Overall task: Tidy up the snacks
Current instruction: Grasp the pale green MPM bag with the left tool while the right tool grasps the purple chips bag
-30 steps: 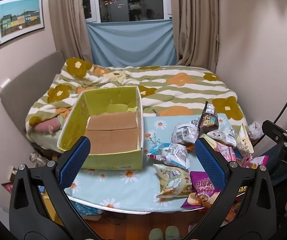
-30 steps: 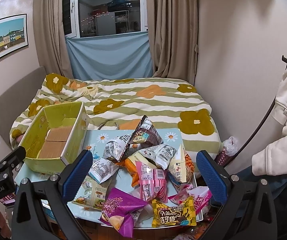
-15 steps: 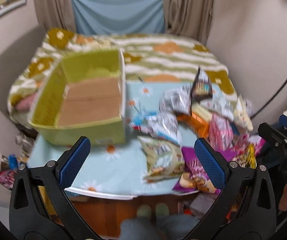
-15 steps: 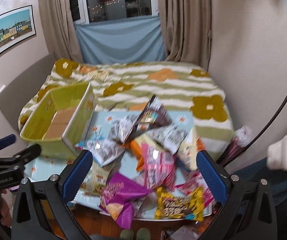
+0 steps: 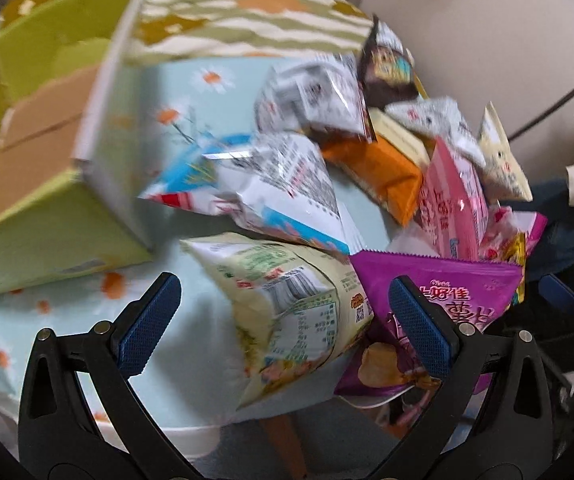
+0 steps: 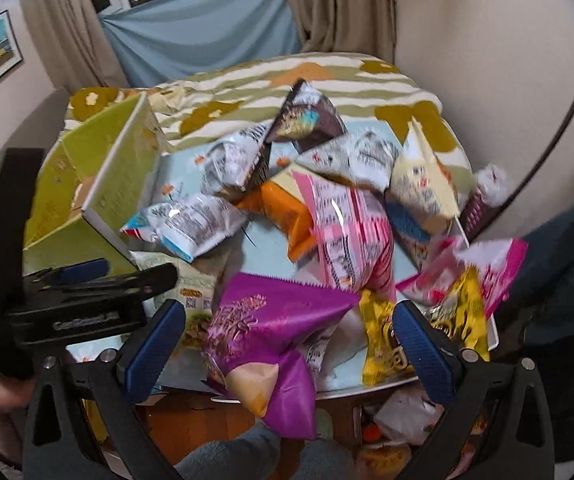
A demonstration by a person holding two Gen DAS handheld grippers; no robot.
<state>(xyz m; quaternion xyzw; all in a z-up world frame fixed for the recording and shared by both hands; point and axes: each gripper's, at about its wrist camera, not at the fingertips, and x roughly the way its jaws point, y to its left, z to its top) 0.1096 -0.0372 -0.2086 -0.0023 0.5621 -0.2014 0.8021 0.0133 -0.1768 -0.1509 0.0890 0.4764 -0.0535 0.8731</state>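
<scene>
The green box [image 5: 43,200] at ten o'clock on the counter [image 5: 191,360] shows only its cardboard floor; snack packets [image 5: 283,184] lie heaped outside it at two o'clock. Left tool [image 5: 283,322] spread around the cream packet [image 5: 291,304]; right tool [image 6: 287,338] spread around the purple packet [image 6: 271,320]

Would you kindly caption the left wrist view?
Open left gripper nears a pale snack bag beside the green box.
</scene>
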